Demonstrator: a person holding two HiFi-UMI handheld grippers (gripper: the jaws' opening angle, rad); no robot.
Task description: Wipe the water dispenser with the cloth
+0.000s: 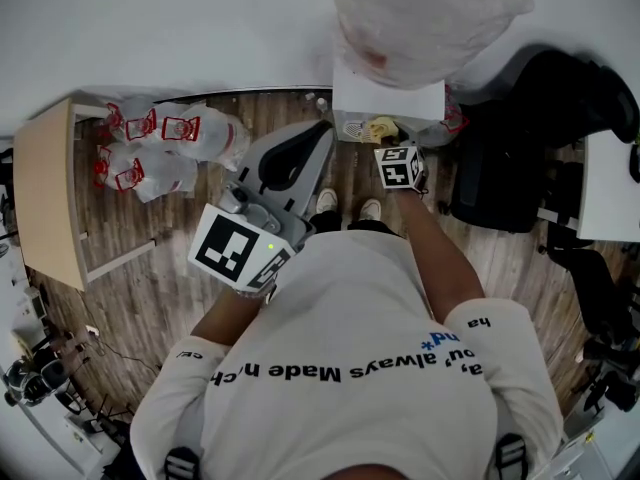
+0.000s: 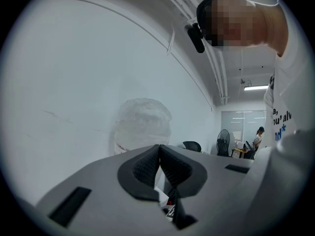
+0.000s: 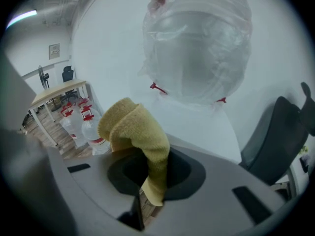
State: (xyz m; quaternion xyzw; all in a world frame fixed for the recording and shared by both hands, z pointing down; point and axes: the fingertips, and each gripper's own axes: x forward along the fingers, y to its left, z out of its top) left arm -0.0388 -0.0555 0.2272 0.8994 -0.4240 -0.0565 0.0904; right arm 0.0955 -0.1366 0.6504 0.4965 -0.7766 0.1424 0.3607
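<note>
Head view, shirt print (image 1: 300,371) "always Made", right gripper (image 3: 150,173) clamping yellow cloth (image 3: 135,127)

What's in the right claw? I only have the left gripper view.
Observer: The right claw is shut on a folded yellow terry cloth.
Operator: Where's it aimed?
Observer: At the white box-shaped water dispenser, below its plastic-wrapped bottle. I can't tell whether the cloth touches it.
Operator: Anything on the floor nearby?
Observer: Several clear red-capped water jugs sit on the wooden floor by a light wooden table, to the left of the dispenser.
</note>
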